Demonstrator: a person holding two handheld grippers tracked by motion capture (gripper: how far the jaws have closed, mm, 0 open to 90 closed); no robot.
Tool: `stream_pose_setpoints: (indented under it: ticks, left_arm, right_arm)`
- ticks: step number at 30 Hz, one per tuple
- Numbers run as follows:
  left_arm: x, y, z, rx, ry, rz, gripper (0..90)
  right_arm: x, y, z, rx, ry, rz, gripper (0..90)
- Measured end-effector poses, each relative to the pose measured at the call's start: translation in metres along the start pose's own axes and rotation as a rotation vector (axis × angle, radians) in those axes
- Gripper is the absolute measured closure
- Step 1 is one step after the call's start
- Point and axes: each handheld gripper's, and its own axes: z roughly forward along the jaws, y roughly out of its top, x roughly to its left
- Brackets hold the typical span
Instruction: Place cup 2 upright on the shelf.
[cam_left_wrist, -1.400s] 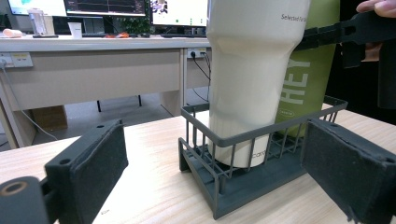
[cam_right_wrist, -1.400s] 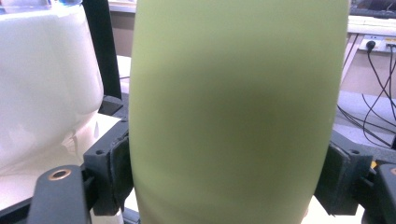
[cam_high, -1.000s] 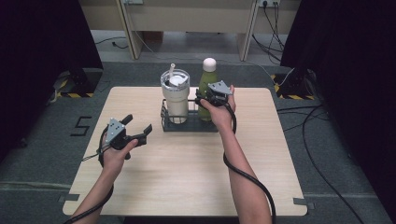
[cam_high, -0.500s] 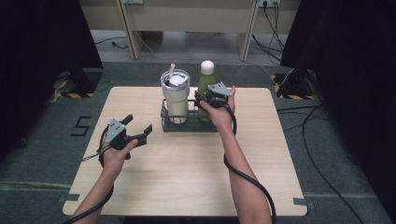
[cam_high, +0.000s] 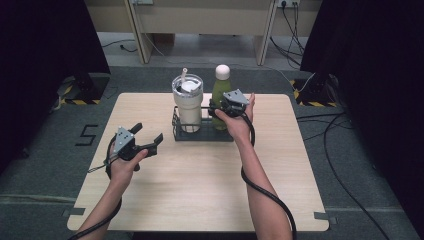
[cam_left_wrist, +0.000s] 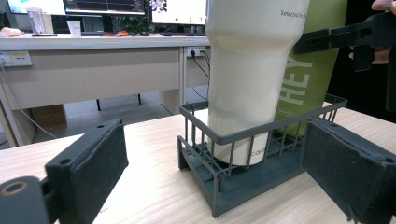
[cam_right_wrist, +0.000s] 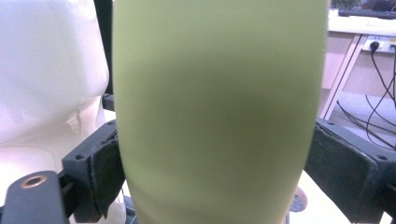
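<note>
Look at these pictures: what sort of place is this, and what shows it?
Probably an office or lab workroom: desks with monitors behind, wall sockets, cables on grey carpet, and a wooden table set for handling trials.

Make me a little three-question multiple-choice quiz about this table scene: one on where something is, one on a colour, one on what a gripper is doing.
1. Where does the white tumbler stand?
A. in the wire rack
B. on the floor
C. in the person's left hand

2. What colour is the bottle beside it?
A. red
B. green
C. blue

3. How is the left gripper?
A. shut on the tumbler
B. shut on the rack
C. open, holding nothing

Answers:
1 A, its base sits inside the rack's bars.
2 B, green body with a pale cap.
3 C, its jaws stand wide apart above the table, short of the rack.
</note>
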Motion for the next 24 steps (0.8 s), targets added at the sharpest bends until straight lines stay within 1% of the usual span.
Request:
stream_pose_setpoints:
  ticks: [3, 8, 17, 24]
  left_arm:
    - [0.0, 0.0, 0.0, 0.0, -0.001, 0.001, 6.5]
    - [0.0, 0.0, 0.0, -0.001, 0.0, 0.001, 6.5]
    - [0.0, 0.0, 0.0, 0.0, 0.0, 0.002, 6.5]
    - [-0.001, 0.001, 0.0, 0.0, -0.001, 0.003, 6.5]
  right_arm:
    - [0.0, 0.0, -0.002, -0.002, 0.001, -0.004, 10.3]
    - [-0.002, 0.0, -0.006, -0.003, 0.005, 0.008, 9.5]
    - [-0.003, 0.0, -0.012, -0.015, 0.006, 0.0, 8.4]
    - [-0.004, 0.001, -0.018, -0.022, 0.004, 0.003, 7.8]
